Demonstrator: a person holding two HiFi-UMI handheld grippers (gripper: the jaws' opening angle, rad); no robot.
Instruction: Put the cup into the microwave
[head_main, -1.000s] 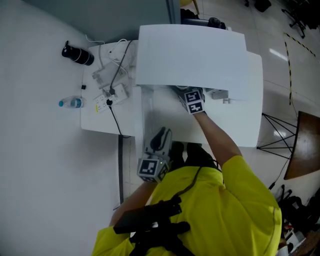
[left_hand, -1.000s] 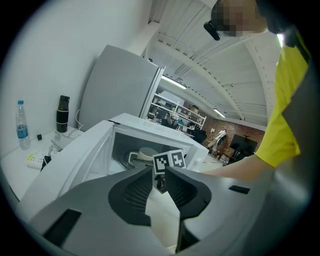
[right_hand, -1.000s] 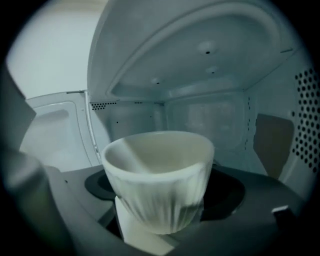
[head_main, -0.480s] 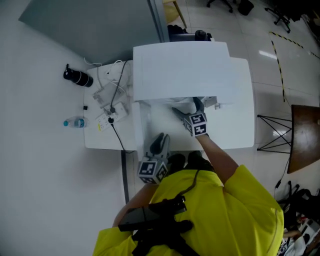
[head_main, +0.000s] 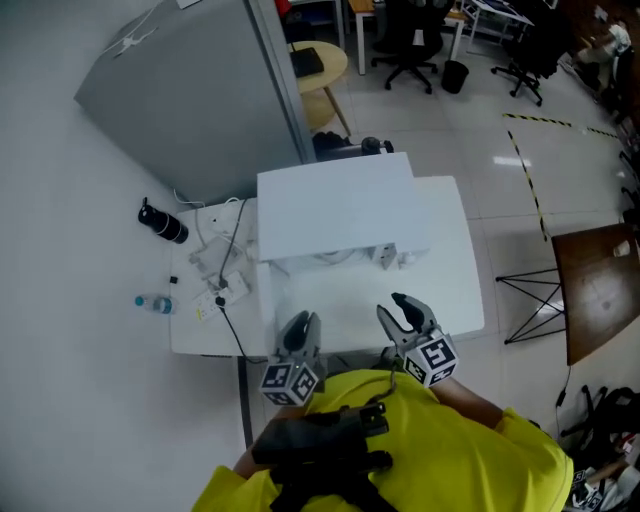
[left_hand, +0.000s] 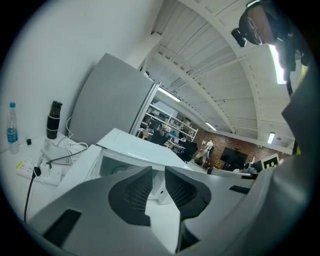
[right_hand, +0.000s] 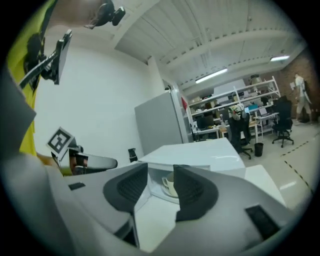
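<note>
The white microwave (head_main: 335, 210) stands on a white table (head_main: 455, 290), its door (left_hand: 75, 167) swung out to the left. Inside it, a pale cup (right_hand: 168, 185) rests on a saucer, seen only in the right gripper view between that gripper's jaws. My right gripper (head_main: 405, 315) hangs at the table's near edge, well back from the opening; its jaws are closing with nothing between them. My left gripper (head_main: 298, 335) hovers beside it on the left, facing the microwave, with a slim gap between its jaws and nothing in it.
Left of the microwave lie a power strip with cables (head_main: 215, 275), a black bottle (head_main: 163, 222) and a water bottle (head_main: 152, 302). A grey partition (head_main: 190, 90) rises behind. Office chairs (head_main: 410, 40) and a brown table (head_main: 600, 290) stand beyond.
My right gripper has drawn back out of the microwave toward the person and risen, its jaws narrower than before. The left gripper has lifted a little. The head view now takes in more room.
</note>
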